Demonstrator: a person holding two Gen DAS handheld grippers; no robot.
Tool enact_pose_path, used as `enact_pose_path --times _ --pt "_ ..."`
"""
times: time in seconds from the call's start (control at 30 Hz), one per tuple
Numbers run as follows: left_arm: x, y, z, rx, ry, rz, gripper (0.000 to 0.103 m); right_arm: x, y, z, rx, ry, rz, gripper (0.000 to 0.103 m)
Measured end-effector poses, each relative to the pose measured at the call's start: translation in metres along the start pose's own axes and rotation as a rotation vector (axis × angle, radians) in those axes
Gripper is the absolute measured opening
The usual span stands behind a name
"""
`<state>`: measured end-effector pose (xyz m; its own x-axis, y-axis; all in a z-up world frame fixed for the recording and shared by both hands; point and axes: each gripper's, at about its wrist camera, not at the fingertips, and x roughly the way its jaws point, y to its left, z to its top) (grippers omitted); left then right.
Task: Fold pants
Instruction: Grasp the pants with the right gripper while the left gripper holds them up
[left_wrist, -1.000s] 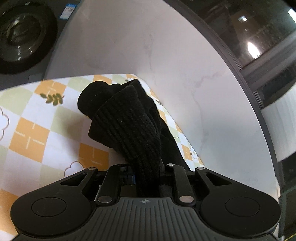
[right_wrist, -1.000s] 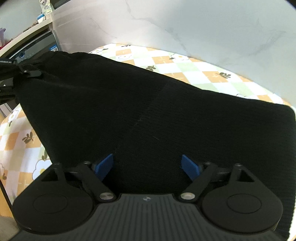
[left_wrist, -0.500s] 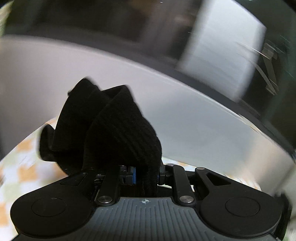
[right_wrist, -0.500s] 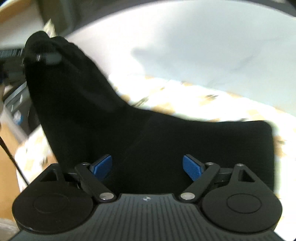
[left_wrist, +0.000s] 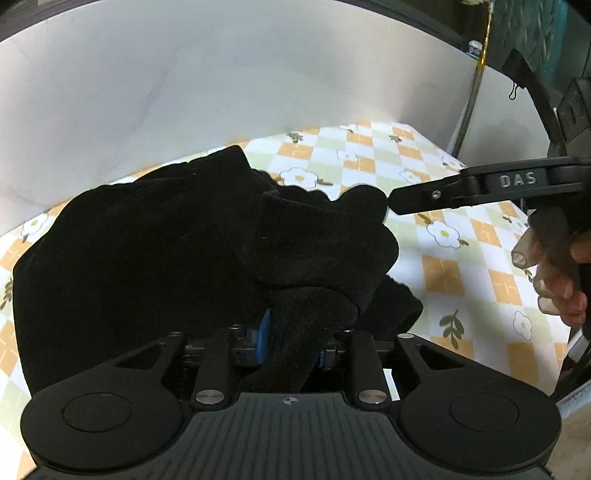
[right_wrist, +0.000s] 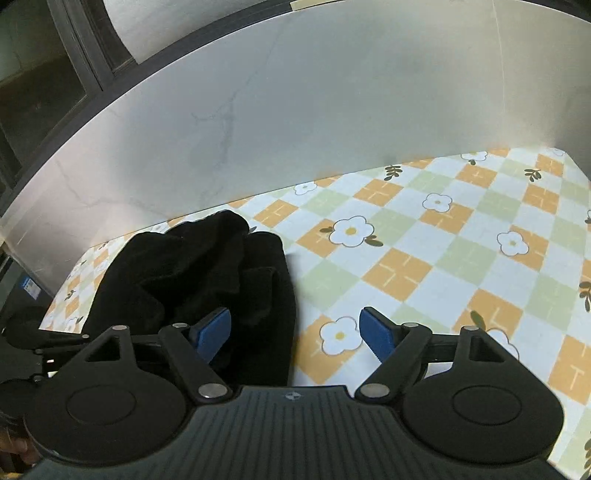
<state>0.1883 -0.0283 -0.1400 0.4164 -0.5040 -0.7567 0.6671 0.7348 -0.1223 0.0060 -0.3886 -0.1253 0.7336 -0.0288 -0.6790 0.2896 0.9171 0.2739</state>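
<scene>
The black knit pants (left_wrist: 155, 251) lie bunched in a thick heap on the checkered flower tablecloth (left_wrist: 461, 273). My left gripper (left_wrist: 291, 343) is shut on a fold of the pants at the heap's near edge. In the left wrist view the right gripper (left_wrist: 480, 188) reaches in from the right, its tip touching the heap's top, with a person's hand (left_wrist: 554, 269) on its handle. In the right wrist view the right gripper (right_wrist: 295, 334) stands open; the pants (right_wrist: 199, 273) sit against its left pad (right_wrist: 212, 332), and tablecloth shows between the pads.
A pale marbled wall panel (right_wrist: 295, 110) rises behind the table. The tablecloth (right_wrist: 461, 258) stretches bare to the right of the pants. A dark window frame (right_wrist: 81, 55) is at the upper left, and the table's right edge (left_wrist: 454, 158) drops away near a metal pole.
Both views have swung round. The pants, held up and spread across the right view before, now lie in a bunched heap on the tablecloth. The left gripper stays shut on the fabric.
</scene>
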Motion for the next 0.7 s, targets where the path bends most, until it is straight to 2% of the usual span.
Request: enact_pose_path --times 0.13,0.2,0.23,0.27,0.3,0.33,0.37,0.43,0.5,0.57,0.6,0.63,0.67,0.7 --pt "-0.007 0.027 0.011 -0.094 0.01 -0.05 0.033 -0.002 0.009 0.002 0.019 0.008 0.041 0.08" --pt "-0.017 0.036 0.011 -0.141 0.005 -0.072 0.042 0.002 0.019 0.007 0.005 -0.001 0.06 0.08" --pt "-0.025 0.044 0.004 -0.165 -0.004 -0.09 0.05 0.0 0.026 0.008 -0.009 -0.008 0.065 0.08" --pt "-0.033 0.047 -0.001 -0.188 -0.015 -0.113 0.062 0.0 0.031 0.012 -0.024 -0.012 0.075 0.08" --pt "-0.04 0.051 -0.007 -0.217 -0.03 -0.152 0.071 0.001 0.036 0.014 -0.035 -0.014 0.084 0.08" --pt "-0.048 0.055 -0.014 -0.259 -0.053 -0.198 0.084 0.002 0.04 0.016 -0.048 -0.016 0.094 0.08" --pt "-0.055 0.051 -0.022 -0.293 -0.072 -0.23 0.085 0.003 0.046 0.019 -0.066 -0.017 0.099 0.08" --pt "-0.062 0.056 -0.03 -0.363 -0.106 -0.257 0.081 0.003 0.057 0.023 -0.107 -0.028 0.094 0.08" --pt "-0.071 0.07 -0.043 -0.444 -0.14 -0.213 0.065 0.007 0.064 0.026 -0.125 -0.027 0.108 0.08" --pt "-0.078 0.087 -0.06 -0.568 -0.158 -0.134 0.045 0.016 0.069 0.026 -0.125 0.008 0.119 0.081" --pt "-0.079 0.096 -0.066 -0.632 -0.16 -0.091 0.039 0.022 0.073 0.024 -0.129 0.024 0.115 0.081" --pt "-0.081 0.107 -0.076 -0.698 -0.156 -0.044 0.028 0.026 0.077 0.023 -0.138 0.033 0.119 0.08" --pt "-0.084 0.117 -0.085 -0.752 -0.15 -0.005 0.019 0.03 0.084 0.02 -0.159 0.038 0.131 0.074" --pt "-0.085 0.125 -0.094 -0.789 -0.143 0.022 0.017 0.033 0.091 0.018 -0.188 0.043 0.14 0.07"
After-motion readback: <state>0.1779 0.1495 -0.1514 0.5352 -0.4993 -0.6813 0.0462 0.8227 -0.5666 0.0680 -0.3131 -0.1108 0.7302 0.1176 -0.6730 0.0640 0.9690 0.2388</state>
